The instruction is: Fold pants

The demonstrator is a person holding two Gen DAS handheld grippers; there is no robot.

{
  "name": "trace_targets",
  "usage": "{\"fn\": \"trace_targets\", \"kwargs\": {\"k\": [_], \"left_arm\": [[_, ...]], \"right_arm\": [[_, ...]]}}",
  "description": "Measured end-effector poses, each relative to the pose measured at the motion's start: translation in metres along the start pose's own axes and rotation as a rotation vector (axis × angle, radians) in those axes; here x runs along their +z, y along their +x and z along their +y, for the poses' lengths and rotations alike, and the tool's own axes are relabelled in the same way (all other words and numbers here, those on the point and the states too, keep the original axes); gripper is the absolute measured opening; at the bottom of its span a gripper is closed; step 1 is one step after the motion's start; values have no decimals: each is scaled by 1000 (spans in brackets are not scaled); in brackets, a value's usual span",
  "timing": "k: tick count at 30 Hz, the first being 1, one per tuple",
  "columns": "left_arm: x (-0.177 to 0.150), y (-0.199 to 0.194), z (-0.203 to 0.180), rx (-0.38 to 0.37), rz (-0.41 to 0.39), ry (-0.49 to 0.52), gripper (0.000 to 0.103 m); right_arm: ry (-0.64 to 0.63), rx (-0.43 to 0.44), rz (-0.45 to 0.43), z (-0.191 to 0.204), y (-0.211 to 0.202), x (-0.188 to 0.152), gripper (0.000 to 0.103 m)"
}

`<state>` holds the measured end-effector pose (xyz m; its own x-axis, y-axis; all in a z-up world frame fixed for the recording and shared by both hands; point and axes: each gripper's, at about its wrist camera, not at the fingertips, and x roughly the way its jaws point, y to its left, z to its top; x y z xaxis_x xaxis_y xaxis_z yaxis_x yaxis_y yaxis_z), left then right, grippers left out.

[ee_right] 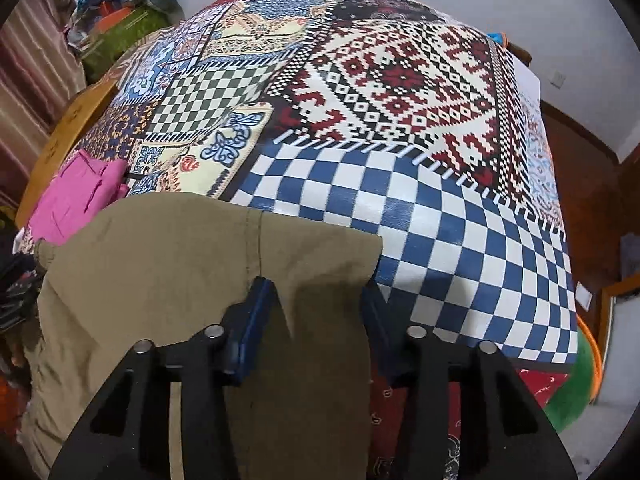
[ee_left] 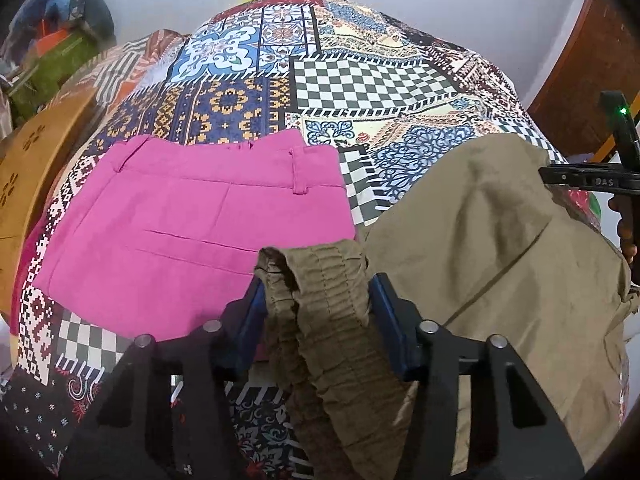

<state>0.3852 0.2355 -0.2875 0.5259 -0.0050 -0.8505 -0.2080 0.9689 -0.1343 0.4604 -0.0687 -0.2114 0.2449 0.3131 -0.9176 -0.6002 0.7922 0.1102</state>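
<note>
In the left wrist view, the left tongs (ee_left: 318, 300), black-armed with blue pads, are closed on the gathered elastic waistband (ee_left: 320, 280) of the olive-brown cotton pants (ee_left: 500, 248). The bunched fabric fills the gap between the pads and hangs down towards the camera. The rest of the pants spreads to the right over the patchwork-printed cloth (ee_left: 360, 80) that covers the surface. A folded bright pink garment (ee_left: 192, 232) lies flat just to the left of the waistband. At the right edge part of the other black tool (ee_left: 592, 180) shows.

In the right wrist view, the right tongs (ee_right: 316, 312) grip the pants (ee_right: 160, 260) near a corner of the fabric, with cloth pinched between the blue pads. The pants drape over the near edge of the cloth (ee_right: 440, 220), on its blue-and-white checked patch. The pink garment (ee_right: 80, 196) lies at far left.
</note>
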Motion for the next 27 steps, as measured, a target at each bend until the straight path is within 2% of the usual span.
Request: {"fn": "trace_targets", "kwargs": {"k": [3,4,5,6,11,19,27], "left_arm": [[0,-7,-5,-6,-17,17,37],[1,-10,-8,0,-25,29,26],[1,-12,-10,7,-31,40,20],[2,-16,-11,5,-36,44,19],[7,-35,-8,-27,-77,17,14],[24,-80,-17,-55,-164,20,12],[22,-140,-34,-89,-238,51,12]], "right_arm": [[-37,-37,-16,11,0,3,13],[-51,-56,-22,15,0,5,11],[-57,-63,-28,17,-2,6,10],[-62,-66,-37,19,-4,7,8],[-53,-76,-124,27,-33,11,7],[-56,-76,-283,46,-100,20,7],[-77,-74,-388,64,-160,-7,7]]}}
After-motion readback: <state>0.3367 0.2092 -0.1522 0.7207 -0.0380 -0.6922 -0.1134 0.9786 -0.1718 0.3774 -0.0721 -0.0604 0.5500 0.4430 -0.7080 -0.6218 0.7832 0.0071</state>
